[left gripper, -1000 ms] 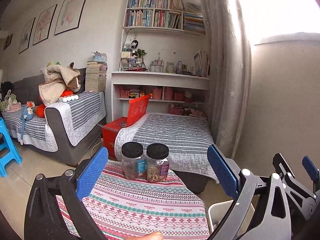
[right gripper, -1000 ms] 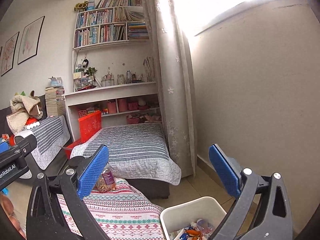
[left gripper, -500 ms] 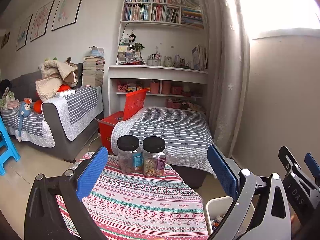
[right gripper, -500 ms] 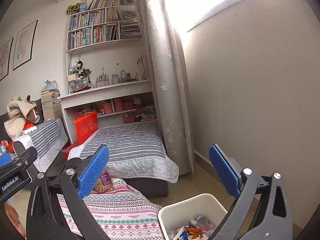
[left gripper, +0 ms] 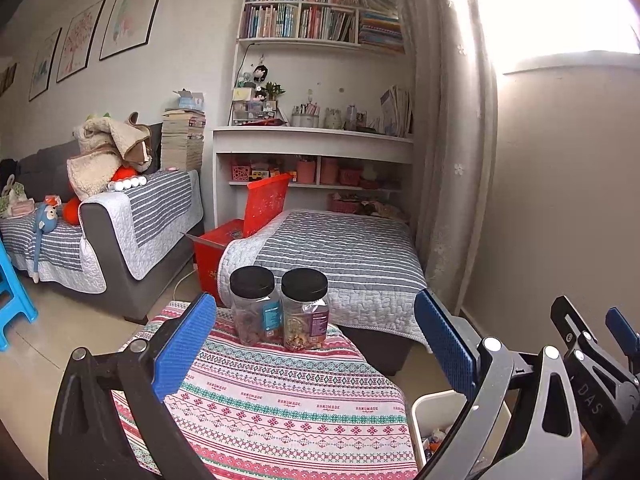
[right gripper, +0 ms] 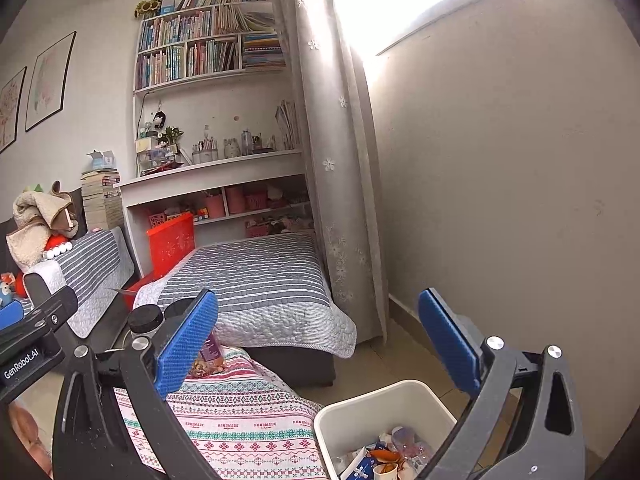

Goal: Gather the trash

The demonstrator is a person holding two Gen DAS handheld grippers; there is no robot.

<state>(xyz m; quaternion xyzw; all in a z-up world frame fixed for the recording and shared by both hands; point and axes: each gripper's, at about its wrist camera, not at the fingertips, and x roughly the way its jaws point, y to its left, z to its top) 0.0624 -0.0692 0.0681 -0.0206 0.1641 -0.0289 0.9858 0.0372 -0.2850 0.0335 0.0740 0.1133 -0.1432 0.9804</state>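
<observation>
Trash (right gripper: 394, 458) fills one white bin (right gripper: 360, 404); two jars (left gripper: 280, 306) stand on the table; both grippers' fingers (left gripper: 182, 344) (right gripper: 448, 344) spread wide, empty.

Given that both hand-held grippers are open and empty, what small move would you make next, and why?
Probably tilt the left hand-held gripper down to scan the patterned tablecloth: only two capped jars show there, no loose trash, and wrappers already lie in the white bin. The right hand-held gripper can wait.
</observation>
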